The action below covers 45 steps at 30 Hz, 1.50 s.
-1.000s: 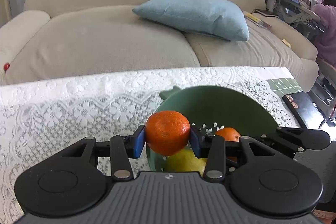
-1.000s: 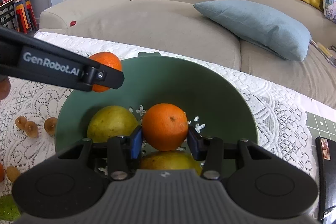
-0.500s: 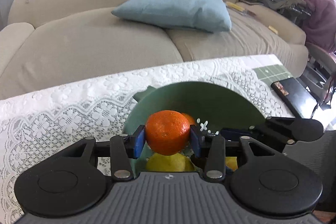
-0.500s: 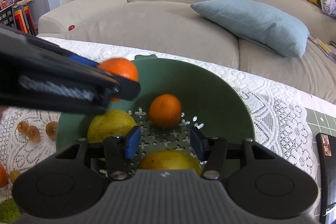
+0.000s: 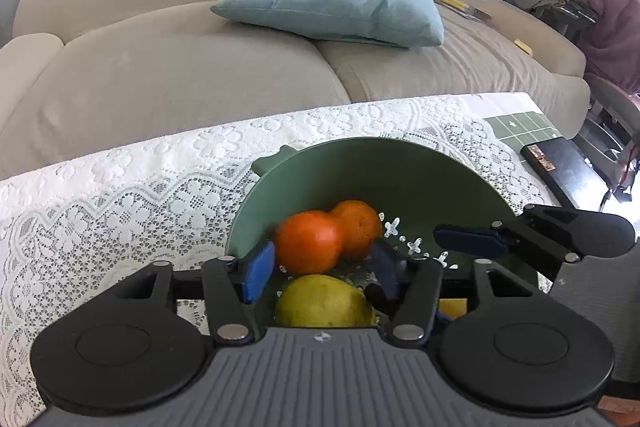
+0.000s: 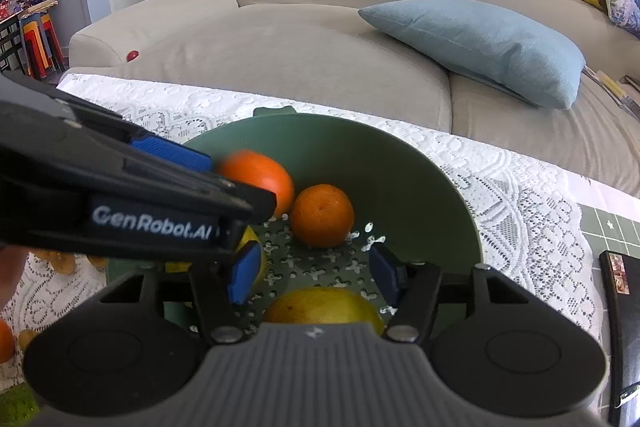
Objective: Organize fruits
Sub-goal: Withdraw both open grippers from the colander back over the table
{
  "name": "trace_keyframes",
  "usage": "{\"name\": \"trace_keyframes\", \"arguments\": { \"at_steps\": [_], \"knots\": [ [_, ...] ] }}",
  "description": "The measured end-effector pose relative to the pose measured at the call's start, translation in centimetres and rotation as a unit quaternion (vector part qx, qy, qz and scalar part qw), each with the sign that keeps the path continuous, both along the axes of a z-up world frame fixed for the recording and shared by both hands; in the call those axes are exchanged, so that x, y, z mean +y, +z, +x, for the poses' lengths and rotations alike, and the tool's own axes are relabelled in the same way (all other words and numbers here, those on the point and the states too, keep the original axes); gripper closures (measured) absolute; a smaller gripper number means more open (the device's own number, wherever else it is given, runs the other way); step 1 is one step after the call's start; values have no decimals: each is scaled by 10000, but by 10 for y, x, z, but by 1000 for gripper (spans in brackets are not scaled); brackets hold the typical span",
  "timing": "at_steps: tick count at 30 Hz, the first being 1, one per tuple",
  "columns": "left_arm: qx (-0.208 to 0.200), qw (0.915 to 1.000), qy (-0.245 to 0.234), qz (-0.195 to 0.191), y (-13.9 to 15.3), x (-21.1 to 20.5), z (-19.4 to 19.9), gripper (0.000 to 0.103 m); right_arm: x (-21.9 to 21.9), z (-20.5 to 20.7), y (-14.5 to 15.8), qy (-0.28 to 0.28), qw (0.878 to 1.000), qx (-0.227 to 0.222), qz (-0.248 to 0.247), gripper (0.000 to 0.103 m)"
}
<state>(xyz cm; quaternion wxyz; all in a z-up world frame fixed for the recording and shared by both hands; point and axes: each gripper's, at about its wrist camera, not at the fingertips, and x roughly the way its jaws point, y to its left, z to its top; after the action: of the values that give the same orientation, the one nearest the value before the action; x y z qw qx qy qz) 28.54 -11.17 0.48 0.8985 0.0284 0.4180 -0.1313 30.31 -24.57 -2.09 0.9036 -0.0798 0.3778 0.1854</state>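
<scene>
A green colander bowl [image 5: 400,171] [image 6: 400,163] stands on the lace tablecloth. In it lie two oranges [image 5: 310,247] [image 5: 358,227] side by side and yellow pears [image 5: 324,303]. My left gripper [image 5: 320,273] is open over the bowl's near left rim, the nearer orange just beyond its pads. In the right wrist view the two oranges [image 6: 260,179] [image 6: 322,215] touch, with a pear [image 6: 324,305] below. My right gripper [image 6: 314,275] is open and empty over the bowl's perforated bottom. The left gripper's body [image 6: 120,195] crosses that view from the left.
Small brown fruits [image 6: 60,261] and an orange [image 6: 6,341] lie on the cloth left of the bowl. A dark flat box [image 5: 560,167] lies on a green mat at the table's right end. A beige sofa with a blue cushion [image 5: 332,7] stands behind the table.
My left gripper has opened and its orange has dropped into the bowl beside the other orange. My right gripper had let its orange go earlier and stays open.
</scene>
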Motion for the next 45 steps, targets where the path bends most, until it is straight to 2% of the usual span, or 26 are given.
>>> {"name": "trace_keyframes", "arguments": {
  "at_steps": [6, 8, 11, 14, 17, 21, 33, 37, 40, 45],
  "knots": [
    [-213, 9998, 39, -21, 18, 5, -17, 36, 2, -7, 8, 38, 9999, -95, 48, 39],
    [-321, 9994, 98, -17, 25, 9, -25, 36, 4, -12, 13, 59, 9998, -161, 86, 33],
    [-486, 9978, 440, 105, 36, 19, -40, 36, 8, -21, 21, 128, 9993, -291, 177, 25],
    [-652, 9952, 725, 26, 45, 33, -58, 36, 12, -29, 28, 180, 9986, -349, 344, 18],
    [-721, 9933, 892, -128, 50, 48, -75, 36, 13, -36, 33, 228, 9974, -385, 564, 15],
    [-786, 9908, 1098, -65, 52, 64, -95, 36, 19, -43, 36, 357, 9959, -308, 779, 11],
    [-335, 9878, 1447, -471, 37, 121, -143, 35, 49, -71, 27, 896, 9908, 33, 1010, 10],
    [-195, 9886, 1365, -604, 30, 134, -158, 35, 60, -82, 21, 1029, 9893, -30, 1035, 9],
    [-102, 9902, 1296, -520, 24, 137, -168, 35, 67, -87, 19, 1072, 9907, -197, 820, 9],
    [43, 9929, 1182, -156, 12, 140, -184, 35, 66, -92, 24, 1041, 9918, -285, 690, 15]
  ]
}}
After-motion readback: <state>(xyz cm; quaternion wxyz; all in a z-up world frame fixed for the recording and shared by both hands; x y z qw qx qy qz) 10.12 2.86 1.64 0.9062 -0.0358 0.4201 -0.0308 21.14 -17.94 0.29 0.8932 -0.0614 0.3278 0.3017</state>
